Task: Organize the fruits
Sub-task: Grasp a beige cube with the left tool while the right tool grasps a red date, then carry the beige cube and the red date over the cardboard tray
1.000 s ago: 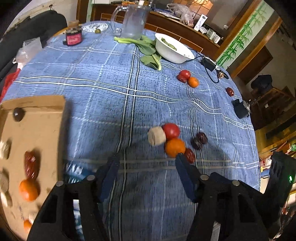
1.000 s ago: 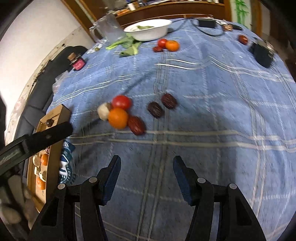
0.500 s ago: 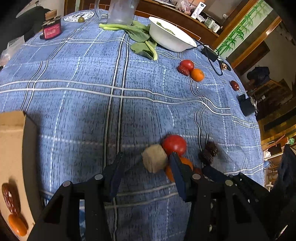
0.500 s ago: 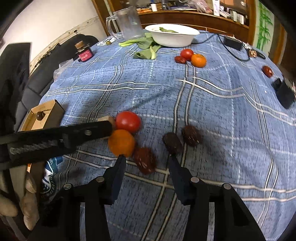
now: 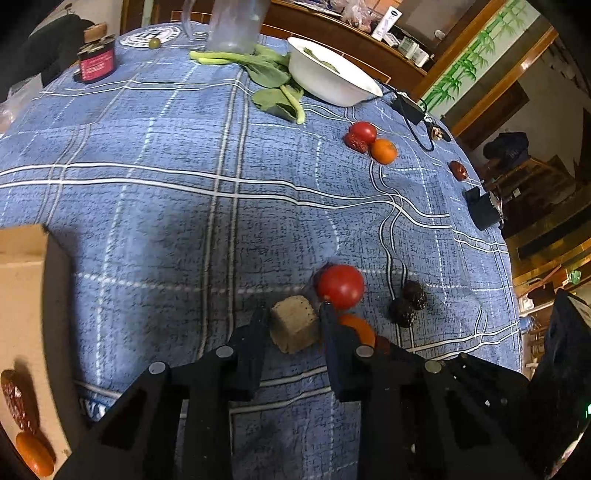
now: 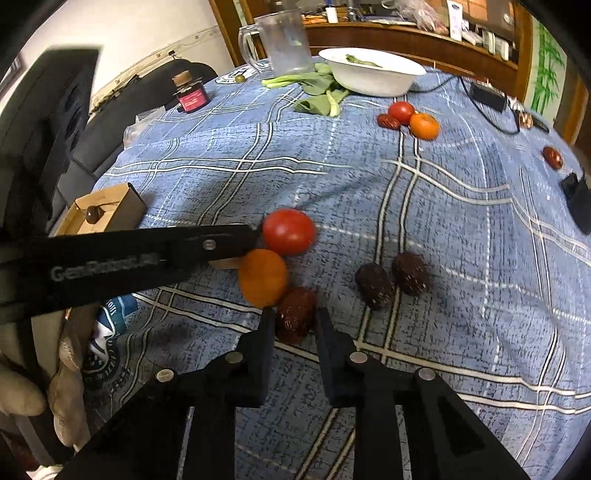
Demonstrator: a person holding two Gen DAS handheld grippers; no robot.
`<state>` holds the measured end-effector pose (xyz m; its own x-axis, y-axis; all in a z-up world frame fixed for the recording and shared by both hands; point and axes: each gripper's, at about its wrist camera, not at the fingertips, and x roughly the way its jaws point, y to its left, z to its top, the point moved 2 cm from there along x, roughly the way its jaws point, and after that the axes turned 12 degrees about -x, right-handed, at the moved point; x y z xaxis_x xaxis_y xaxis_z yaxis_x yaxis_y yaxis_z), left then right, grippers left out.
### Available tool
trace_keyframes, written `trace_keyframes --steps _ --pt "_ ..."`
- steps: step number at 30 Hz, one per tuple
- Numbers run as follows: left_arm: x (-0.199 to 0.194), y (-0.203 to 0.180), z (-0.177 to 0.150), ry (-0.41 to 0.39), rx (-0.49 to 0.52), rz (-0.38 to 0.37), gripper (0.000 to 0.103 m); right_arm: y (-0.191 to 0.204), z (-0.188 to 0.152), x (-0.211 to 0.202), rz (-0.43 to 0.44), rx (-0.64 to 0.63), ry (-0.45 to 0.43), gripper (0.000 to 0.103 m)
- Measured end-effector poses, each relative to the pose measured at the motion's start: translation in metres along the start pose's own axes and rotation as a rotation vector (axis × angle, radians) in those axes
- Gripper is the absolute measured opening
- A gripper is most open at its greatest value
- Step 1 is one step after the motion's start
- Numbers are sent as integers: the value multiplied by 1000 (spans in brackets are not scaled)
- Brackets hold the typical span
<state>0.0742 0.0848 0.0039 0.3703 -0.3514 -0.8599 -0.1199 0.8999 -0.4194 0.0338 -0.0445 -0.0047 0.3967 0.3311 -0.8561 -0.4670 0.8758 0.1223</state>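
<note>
A tan cube-shaped piece [image 5: 294,325] lies on the blue checked cloth [image 5: 184,184], between the fingers of my left gripper [image 5: 293,319], whose jaws stand close around it. Beside it are a red tomato [image 5: 340,286], an orange [image 5: 357,328] and two dark dates [image 5: 408,306]. My right gripper [image 6: 294,319] has its jaws around a red-brown date [image 6: 295,312], close on both sides. The orange [image 6: 263,277] and tomato [image 6: 289,231] sit just beyond it. The cardboard box [image 5: 22,295] at left holds sorted fruit.
A white bowl [image 5: 328,75], greens [image 5: 273,81], a glass jug [image 5: 236,26] and a dark jar [image 5: 95,55] stand at the far side. Another tomato, date and orange group [image 5: 369,142] lies far right, with a lone date [image 5: 458,170] and black adapters [image 5: 482,206].
Both grippers moved forward and down to the fruit cluster and narrowed: the left now straddles the tan cube, the right straddles the red-brown date.
</note>
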Motion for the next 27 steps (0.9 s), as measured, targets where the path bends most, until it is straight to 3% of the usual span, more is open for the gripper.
trace_keyframes --steps 12,18,24,27 --pt "-16 12 -15 -14 -12 20 26 0 5 3 -5 15 -2 24" --pt "-47 19 -19 -59 -33 0 27 3 -5 -7 28 66 10 21" --pt "-94 46 -27 -121 -75 -9 27 31 -1 -35 64 59 -30 22" --pt "-122 69 -35 -163 -80 33 27 64 11 -43 114 20 -51 22"
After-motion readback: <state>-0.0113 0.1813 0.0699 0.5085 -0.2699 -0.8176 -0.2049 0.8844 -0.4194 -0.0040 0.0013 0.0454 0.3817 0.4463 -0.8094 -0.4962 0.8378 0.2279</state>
